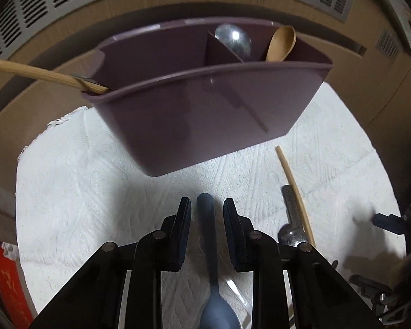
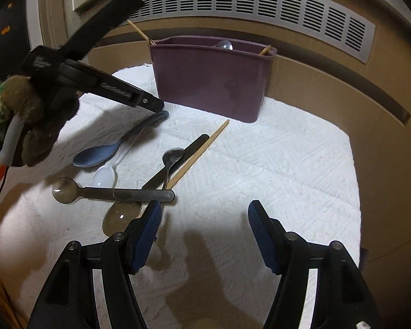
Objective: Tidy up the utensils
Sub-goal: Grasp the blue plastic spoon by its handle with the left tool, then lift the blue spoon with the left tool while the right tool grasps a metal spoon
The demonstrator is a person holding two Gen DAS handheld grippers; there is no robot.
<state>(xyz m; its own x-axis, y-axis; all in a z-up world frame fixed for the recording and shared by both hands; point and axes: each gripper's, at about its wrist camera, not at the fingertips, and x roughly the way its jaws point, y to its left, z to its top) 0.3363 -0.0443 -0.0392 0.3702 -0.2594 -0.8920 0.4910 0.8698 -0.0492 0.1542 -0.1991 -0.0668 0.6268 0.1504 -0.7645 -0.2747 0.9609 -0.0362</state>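
Utensils, assorted, lay loose on a white towel [image 2: 260, 164] covering the bench, in front of a purple caddy [image 1: 205, 104] that stood at twelve o'clock in both views. Already in the caddy: a metal spoon [image 1: 234, 41], a wooden spoon [image 1: 282, 44], and a chopstick [image 1: 41, 74] leaning out at its nine o'clock corner.

Blue spoon [image 1: 207, 219]: plastic by the look, likely light, stiff and a little slick. Its handle ran between the jaws of the left hand-held gripper [image 1: 207, 211], which stood narrowly apart with a gap visible on each side, so no grip yet. The handle's middle seemed the best hold, bowl hanging down.

Clear spoon [image 2: 105, 176]: under the blue one at nine o'clock in the right view; probably thin and springy.

Grey scoop [image 2: 109, 193], small metal spoon [image 2: 172, 155], black stick [image 2: 178, 161], loose chopstick [image 2: 202, 150]: crossed in a pile near centre. Metal pieces were likely heavier and slippery; the chopstick would roll.

Right hand-held gripper [image 2: 204, 211]: wide open and empty, hovering over the towel at six o'clock, its left pad [image 2: 150, 219] near the scoop's handle end.
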